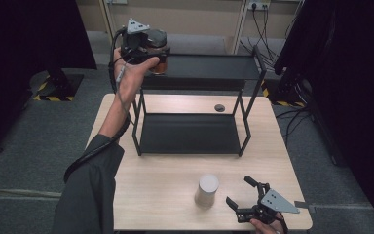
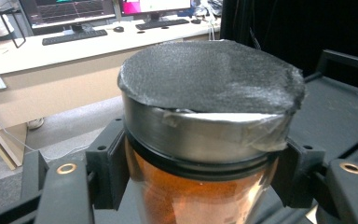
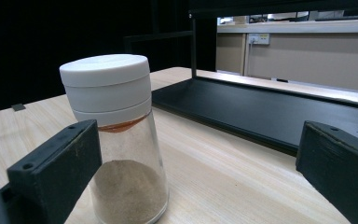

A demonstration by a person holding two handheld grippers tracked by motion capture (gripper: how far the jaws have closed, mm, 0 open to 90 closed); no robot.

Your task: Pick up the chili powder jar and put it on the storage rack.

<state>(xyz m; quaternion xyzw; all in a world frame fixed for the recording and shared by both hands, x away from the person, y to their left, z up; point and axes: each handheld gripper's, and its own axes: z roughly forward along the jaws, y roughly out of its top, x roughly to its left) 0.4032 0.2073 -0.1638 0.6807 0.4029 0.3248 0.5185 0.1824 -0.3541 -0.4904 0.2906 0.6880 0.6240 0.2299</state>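
Note:
A jar of orange powder (image 1: 158, 62) with a grey foam-topped metal lid (image 2: 209, 88) is held up at the left end of the black rack's top shelf (image 1: 209, 67). My left gripper (image 1: 152, 57) is shut on its glass body, one pad (image 2: 109, 168) pressing on each side. A white-lidded shaker jar (image 1: 206, 190) of pale brown powder stands upright on the wooden table (image 1: 156, 195) in front of the rack. My right gripper (image 1: 239, 191) rests at the table's front right, open, with the shaker (image 3: 116, 140) just beyond its left jaw, untouched.
The rack's lower shelf (image 1: 189, 134) lies bare on the table. A small dark round cap (image 1: 219, 107) sits in the tabletop behind it. Dark curtains flank both sides, and cables (image 1: 265, 29) trail on the floor at the back right.

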